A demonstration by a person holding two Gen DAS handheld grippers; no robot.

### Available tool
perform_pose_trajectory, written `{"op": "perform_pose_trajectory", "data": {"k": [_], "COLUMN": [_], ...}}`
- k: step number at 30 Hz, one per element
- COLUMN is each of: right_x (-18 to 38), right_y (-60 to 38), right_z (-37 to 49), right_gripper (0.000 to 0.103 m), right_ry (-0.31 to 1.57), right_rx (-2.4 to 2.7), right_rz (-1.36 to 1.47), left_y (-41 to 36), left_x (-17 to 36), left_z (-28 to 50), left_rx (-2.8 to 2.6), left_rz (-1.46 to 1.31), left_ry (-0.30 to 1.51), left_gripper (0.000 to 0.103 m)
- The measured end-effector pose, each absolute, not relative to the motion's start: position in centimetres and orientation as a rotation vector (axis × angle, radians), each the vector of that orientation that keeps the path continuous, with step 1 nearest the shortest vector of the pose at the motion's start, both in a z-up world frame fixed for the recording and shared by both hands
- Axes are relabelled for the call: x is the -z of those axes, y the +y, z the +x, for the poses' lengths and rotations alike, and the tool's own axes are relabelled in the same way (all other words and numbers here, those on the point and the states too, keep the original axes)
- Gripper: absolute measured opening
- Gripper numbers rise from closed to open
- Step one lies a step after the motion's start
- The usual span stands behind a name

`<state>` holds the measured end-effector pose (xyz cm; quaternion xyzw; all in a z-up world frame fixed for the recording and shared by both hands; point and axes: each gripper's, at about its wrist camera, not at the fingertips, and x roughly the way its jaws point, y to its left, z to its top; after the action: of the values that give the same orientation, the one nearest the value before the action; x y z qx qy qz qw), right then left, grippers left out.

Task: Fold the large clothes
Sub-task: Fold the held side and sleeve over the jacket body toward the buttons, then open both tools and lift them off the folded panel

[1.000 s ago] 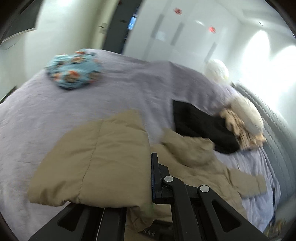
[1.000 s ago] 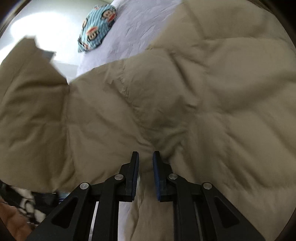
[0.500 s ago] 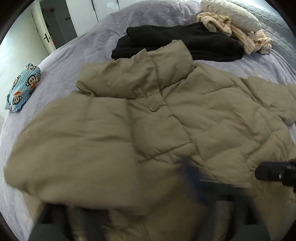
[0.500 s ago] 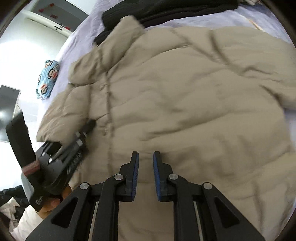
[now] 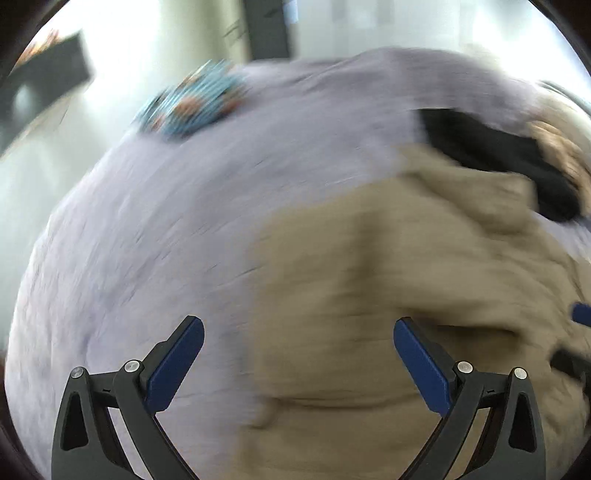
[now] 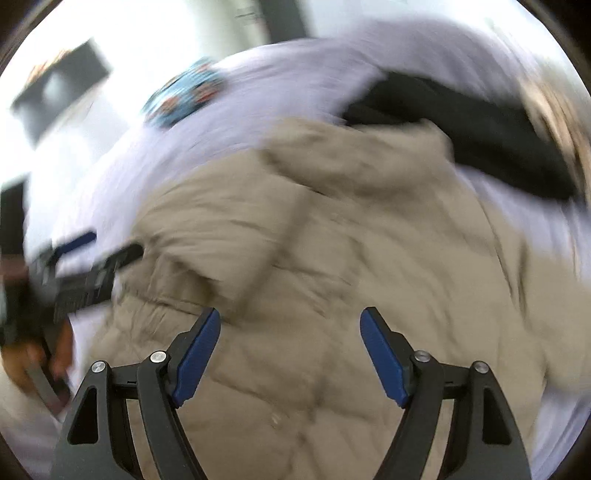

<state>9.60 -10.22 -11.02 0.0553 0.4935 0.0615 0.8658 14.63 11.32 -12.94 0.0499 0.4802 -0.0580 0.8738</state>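
A tan quilted jacket (image 5: 388,295) (image 6: 332,240) lies on the lilac bedspread (image 5: 147,240), its collar toward the far side. Both views are motion-blurred. My left gripper (image 5: 299,325) stands wide open over the jacket's left edge, with nothing pressed between its blue pads. My right gripper (image 6: 290,314) hangs above the middle of the jacket; its jaws are opening and grip nothing. The left gripper (image 6: 74,266) and the hand holding it show at the left of the right wrist view. A bit of the right gripper shows at the right edge of the left wrist view.
A black garment (image 5: 498,155) (image 6: 461,122) lies beyond the jacket's collar, with a beige garment (image 5: 561,147) to its right. A blue patterned bundle (image 5: 192,99) (image 6: 184,92) sits at the far left of the bed. Pale walls and a dark doorway (image 5: 266,26) stand behind.
Both grippers have let go of the jacket and opened. The jacket, held up a second ago, now lies on the bed. Both views have swung up toward the far wall.
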Motion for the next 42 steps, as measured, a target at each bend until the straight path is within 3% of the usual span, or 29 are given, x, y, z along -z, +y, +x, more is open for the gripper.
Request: {"op": "perform_pose_trajectory", "data": {"k": [4, 8, 9, 11, 12, 13, 16, 17, 18, 19, 20, 21, 25, 32, 35, 37, 38, 41, 42], "right_x": [12.5, 13.7, 13.5, 12.6, 12.6, 12.9, 15.0, 15.8, 16.7, 17.7, 18.6, 19.4, 21.5, 22.5, 22.1, 20.9, 20.2, 17.3, 16.3], "right_y": [-2.4, -0.6, -1.4, -5.3, -6.8, -9.2, -15.3, -16.5, -17.6, -18.6, -19.4, -20.0, -21.1, -19.9, -20.4, -21.1, -21.5, -23.1, -23.6], "right_z": [13.0, 16.2, 16.7, 17.0, 17.0, 16.7, 15.0, 14.6, 14.0, 13.4, 12.7, 12.2, 10.8, 13.1, 12.5, 11.2, 10.5, 7.5, 6.7], "right_gripper": [0.081, 0.080, 0.074, 0.040, 0.016, 0.008, 0.008, 0.008, 0.007, 0.007, 0.007, 0.007, 0.007, 0.008, 0.021, 0.045, 0.049, 0.048, 0.037], "right_ry": [1.010, 0.963, 0.953, 0.936, 0.940, 0.954, 0.994, 1.008, 1.028, 1.047, 1.063, 1.075, 1.077, 1.076, 1.100, 1.110, 1.105, 1.032, 0.985], "right_rx": [-0.136, -0.067, -0.047, 0.009, 0.018, 0.035, 0.105, 0.113, 0.122, 0.132, 0.139, 0.137, 0.126, 0.106, 0.091, 0.107, 0.129, 0.271, 0.296], "right_rz": [-0.241, -0.330, -0.287, -0.061, 0.026, 0.143, 0.449, 0.506, 0.560, 0.607, 0.653, 0.700, 0.848, 0.825, 0.840, 0.820, 0.800, 0.706, 0.695], "left_y": [15.5, 15.8, 15.9, 16.0, 15.7, 15.9, 16.1, 16.0, 15.3, 14.4, 13.4, 12.1, 9.3, 10.1, 11.0, 11.1, 10.9, 9.8, 9.2], "left_x": [15.5, 16.5, 16.4, 16.1, 16.3, 16.3, 17.4, 17.7, 17.8, 17.8, 17.6, 17.4, 17.2, 16.7, 14.9, 13.4, 13.1, 13.0, 13.7], "left_z": [18.5, 19.0, 18.9, 18.8, 19.5, 19.7, 22.0, 22.3, 22.6, 22.7, 22.7, 22.5, 21.9, 21.6, 20.2, 19.0, 18.6, 17.0, 16.6], "left_rx": [0.129, 0.087, 0.084, 0.093, 0.097, 0.114, 0.176, 0.192, 0.216, 0.240, 0.258, 0.271, 0.224, 0.149, 0.113, 0.131, 0.142, 0.185, 0.196], "left_rz": [-0.116, -0.132, -0.131, -0.125, -0.126, -0.142, -0.229, -0.250, -0.260, -0.236, -0.206, -0.154, 0.071, 0.145, 0.150, 0.132, 0.131, 0.153, 0.172], "left_ry": [1.129, 1.131, 1.131, 1.125, 1.124, 1.129, 1.197, 1.205, 1.209, 1.216, 1.218, 1.211, 1.139, 1.108, 1.069, 1.045, 1.041, 1.047, 1.064], "left_gripper": [0.103, 0.103, 0.103, 0.103, 0.103, 0.103, 0.102, 0.094, 0.070, 0.057, 0.030, 0.023, 0.023, 0.023, 0.023, 0.023, 0.023, 0.023, 0.023]}}
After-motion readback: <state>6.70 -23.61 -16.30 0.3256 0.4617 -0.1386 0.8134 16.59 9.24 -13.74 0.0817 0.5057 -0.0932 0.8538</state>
